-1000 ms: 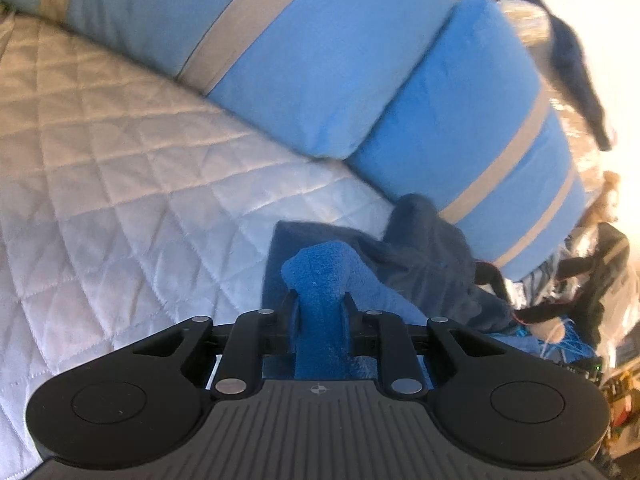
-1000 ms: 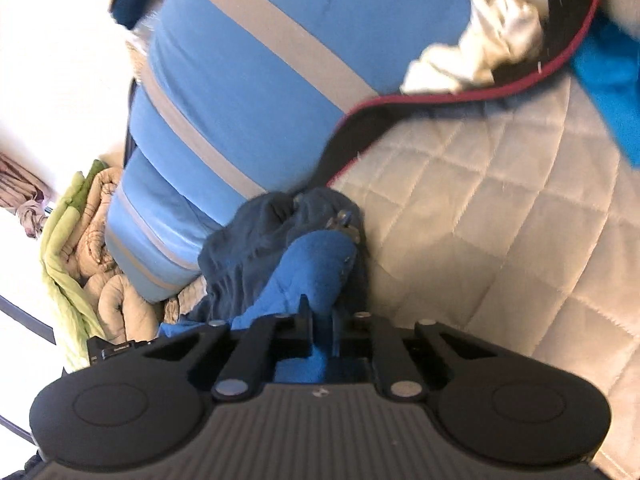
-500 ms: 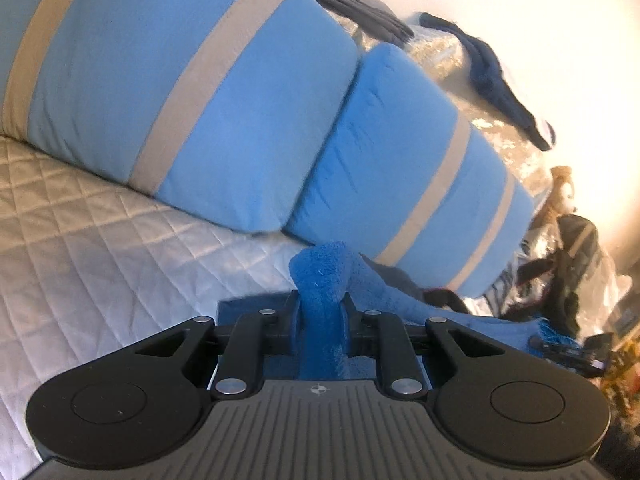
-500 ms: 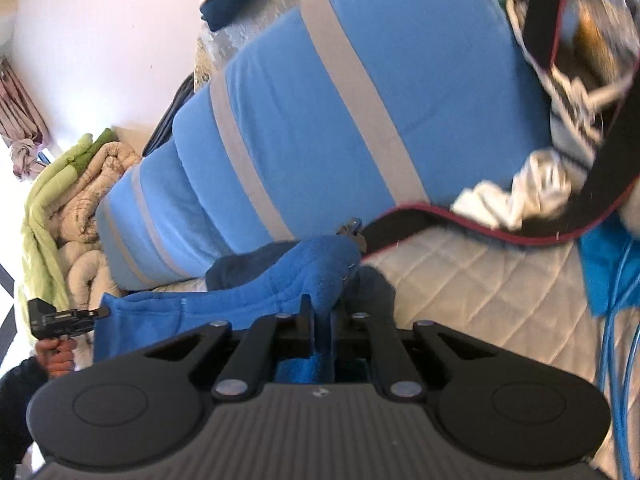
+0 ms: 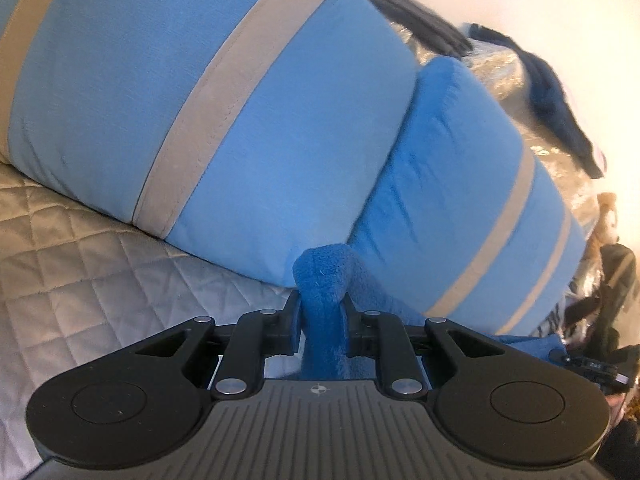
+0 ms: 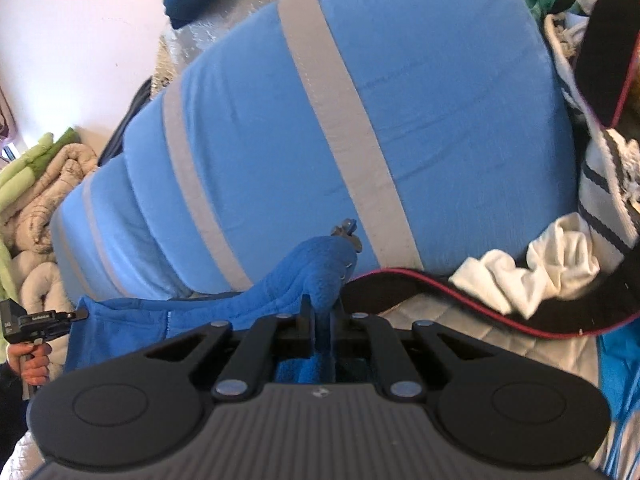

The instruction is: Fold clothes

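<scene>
A blue fleece garment [image 5: 324, 280] is pinched in my left gripper [image 5: 321, 312], which is shut on a bunched fold of it. My right gripper [image 6: 322, 312] is shut on another fold of the same blue fleece garment [image 6: 320, 260]; a metal zipper pull [image 6: 349, 231] sticks out above that fold. From the right gripper the fabric stretches taut to the left, toward the other gripper [image 6: 38, 320] held in a hand [image 6: 34, 364] at the left edge. The garment hangs above the quilted bed; its lower part is hidden behind the gripper bodies.
Large blue cushions with grey stripes [image 5: 208, 120] [image 6: 360, 120] lean close behind the garment. The white quilted bedspread [image 5: 80, 280] lies below. A black strap with red piping [image 6: 480, 300], a white cloth [image 6: 532, 268] and striped clothing [image 6: 604, 200] lie at the right. Folded blankets [image 6: 36, 184] pile up at the left.
Both grippers have lifted the blue garment off the bed and pulled it taut between them. The dark navy cloth that lay under it has dropped out of view.
</scene>
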